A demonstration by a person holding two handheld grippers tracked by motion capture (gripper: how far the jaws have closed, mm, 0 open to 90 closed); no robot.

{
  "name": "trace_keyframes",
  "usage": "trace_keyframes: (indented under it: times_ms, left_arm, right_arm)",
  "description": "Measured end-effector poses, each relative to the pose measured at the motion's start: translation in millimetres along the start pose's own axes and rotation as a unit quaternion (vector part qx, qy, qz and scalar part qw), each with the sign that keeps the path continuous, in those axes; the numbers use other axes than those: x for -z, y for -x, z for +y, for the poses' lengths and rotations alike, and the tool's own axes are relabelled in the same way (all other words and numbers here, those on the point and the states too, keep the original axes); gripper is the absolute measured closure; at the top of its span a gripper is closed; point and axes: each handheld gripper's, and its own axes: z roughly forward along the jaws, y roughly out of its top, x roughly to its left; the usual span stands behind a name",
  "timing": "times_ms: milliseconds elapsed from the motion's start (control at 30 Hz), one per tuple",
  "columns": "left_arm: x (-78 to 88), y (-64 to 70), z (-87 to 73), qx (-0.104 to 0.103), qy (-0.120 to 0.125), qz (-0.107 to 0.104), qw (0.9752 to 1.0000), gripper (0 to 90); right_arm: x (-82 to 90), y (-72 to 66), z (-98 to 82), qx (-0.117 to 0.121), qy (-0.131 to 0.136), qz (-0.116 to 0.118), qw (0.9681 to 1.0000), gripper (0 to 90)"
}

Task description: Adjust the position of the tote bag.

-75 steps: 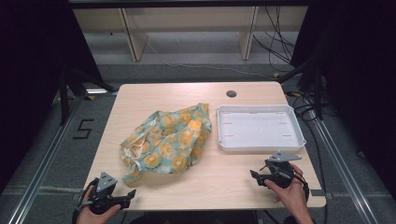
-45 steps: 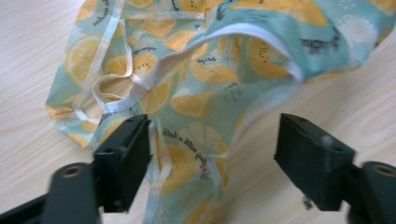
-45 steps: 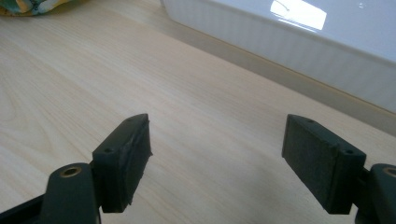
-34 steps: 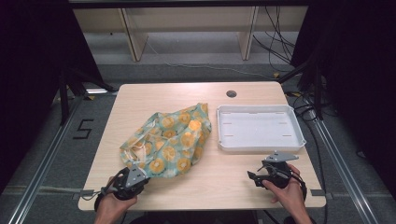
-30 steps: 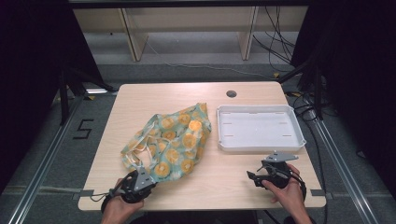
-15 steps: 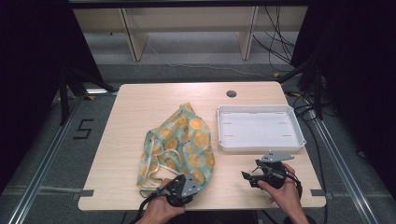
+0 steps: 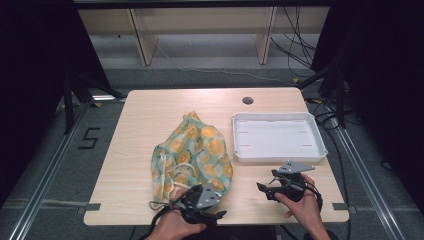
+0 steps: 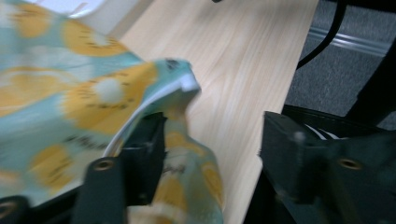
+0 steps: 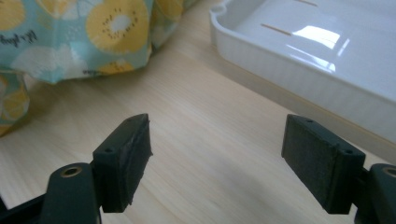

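Bag: the teal drawstring bag with a yellow fruit print lies crumpled at centre frame on the table, its white cord loose at lower left.
Tray: the white tray sits right of centre, nothing in it.
Left gripper: bottom centre, jaws just opened; bag fabric drapes over one jaw, unpinched.
Right gripper: lower right, jaws spread, holding nothing, just before the tray.
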Motion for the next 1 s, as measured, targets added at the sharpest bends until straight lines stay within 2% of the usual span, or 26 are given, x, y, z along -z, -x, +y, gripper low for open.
trace_keyframes:
  times_ms: [33,67,100,133,167,200,233,267,300,333,367,400,467,500,533,567,633,667,700,733,800,833,900,933,967,1000]
  left_arm:
    - [7.8,-3.0,-1.5,0.01,0.01,0.004,0.9999,33.3]
    - [18.2,-7.8,-3.8,0.016,0.017,0.008,0.9997,33.3]
    - [29.1,-13.2,-6.1,0.018,0.022,0.019,0.9994,33.1]
    - [38.5,-18.1,-10.0,0.034,0.03,0.033,0.9984,33.1]
    - [47.6,-25.4,-14.1,0.038,0.037,0.042,0.9977,33.0]
    - [56.0,-31.3,-18.7,0.054,0.043,0.05,0.9964,32.7]
    - [64.9,-37.8,-23.6,0.06,0.041,0.062,0.9955,32.7]
    - [71.6,-45.0,-28.6,0.058,0.043,0.08,0.9942,32.7]
    - [76.8,-51.1,-32.9,0.059,0.036,0.105,0.992,32.7]
    - [81.1,-59.0,-38.1,0.047,0.023,0.129,0.9902,32.7]
    - [84.0,-66.6,-43.3,0.051,0.013,0.147,0.9877,32.7]
    - [86.2,-81.7,-53.8,0.071,0.011,0.165,0.9836,32.7]
    - [84.6,-94.3,-62.4,0.079,0.005,0.189,0.9788,32.3]
    - [84.6,-94.3,-62.4,0.079,0.005,0.189,0.9788,32.0]
    - [85.2,-99.7,-66.2,0.08,-0.012,0.195,0.9774,32.0]
    - [82.8,-107.4,-73.7,0.104,-0.009,0.202,0.9739,31.9]
    - [82.5,-110.1,-76.3,0.107,-0.017,0.203,0.9731,31.8]
    - [79.7,-114.5,-80.1,0.111,-0.009,0.2,0.9735,31.7]
    - [80.2,-114.9,-81.5,0.118,-0.02,0.199,0.9727,31.7]
    - [80.2,-114.9,-81.5,0.118,-0.02,0.199,0.9727,31.7]
    - [79.4,-117.0,-82.7,0.116,-0.02,0.196,0.9735,31.7]
    - [78.8,-117.3,-82.9,0.115,-0.021,0.199,0.9729,31.7]
    - [76.2,-117.2,-83.1,0.122,-0.011,0.201,0.972,31.7]
    - [77.4,-119.0,-83.9,0.114,-0.023,0.199,0.9731,31.6]
    - [77.4,-119.0,-83.9,0.114,-0.023,0.199,0.9731,31.4]
    - [77.1,-121.1,-85.8,0.118,-0.021,0.199,0.9726,31.2]
  right_arm:
    - [0.1,-5.5,3.4,0.004,0.012,0.002,0.9999,25.0]
    - [0.1,-5.5,3.4,0.004,0.012,0.002,0.9999,25.0]
    - [-0.3,-12.9,8.3,0.009,0.013,0.019,0.9997,25.0]
    - [-0.3,-12.9,8.3,0.009,0.013,0.019,0.9997,25.0]
    - [-1.3,-18.0,10.9,0.01,0.014,0.029,0.9994,24.9]
    - [-1.5,-25.2,13.4,0.006,0.013,0.037,0.9992,24.9]
    - [-1.9,-28.7,16.9,0.024,0.015,0.042,0.9987,24.9]
    - [-3.1,-39.9,23.0,0.039,0.018,0.051,0.9978,24.8]
    - [-3.7,-45.6,26.0,0.047,0.02,0.057,0.9971,24.7]
    - [-3.7,-45.6,26.0,0.047,0.02,0.057,0.9971,24.7]
    - [-4.8,-51.9,28.9,0.051,0.018,0.065,0.9964,24.6]
    - [-8.1,-64.3,34.0,0.058,0.014,0.086,0.9946,24.3]
    - [-10.6,-76.3,38.2,0.068,0.013,0.1,0.9926,23.2]
    - [-11.4,-82.6,40.0,0.075,0.017,0.103,0.9917,22.3]
    - [-11.4,-82.6,40.0,0.075,0.017,0.103,0.9917,22.3]
    - [-11.3,-94.7,43.5,0.087,0.021,0.117,0.9891,21.9]
    - [-11.0,-107.2,45.8,0.109,0.02,0.135,0.9846,21.9]
    - [-10.8,-113.6,46.0,0.112,0.015,0.137,0.984,21.9]
    - [-12.0,-119.0,46.0,0.121,0.013,0.138,0.983,21.8]
    - [-14.0,-123.6,45.9,0.134,0.011,0.137,0.9813,21.8]
    - [-16.7,-128.5,45.1,0.14,0.006,0.138,0.9804,21.5]
    - [-20.7,-131.6,45.0,0.155,0.006,0.141,0.9778,20.3]
    - [-26.0,-137.1,45.1,0.158,-0.002,0.139,0.9776,20.1]
    - [-34.5,-140.5,46.7,0.187,-0.006,0.13,0.9736,25.8]
    - [-34.5,-140.5,46.7,0.187,-0.006,0.13,0.9736,25.8]
    - [-41.8,-141.6,47.3,0.217,-0.011,0.121,0.9686,51.7]
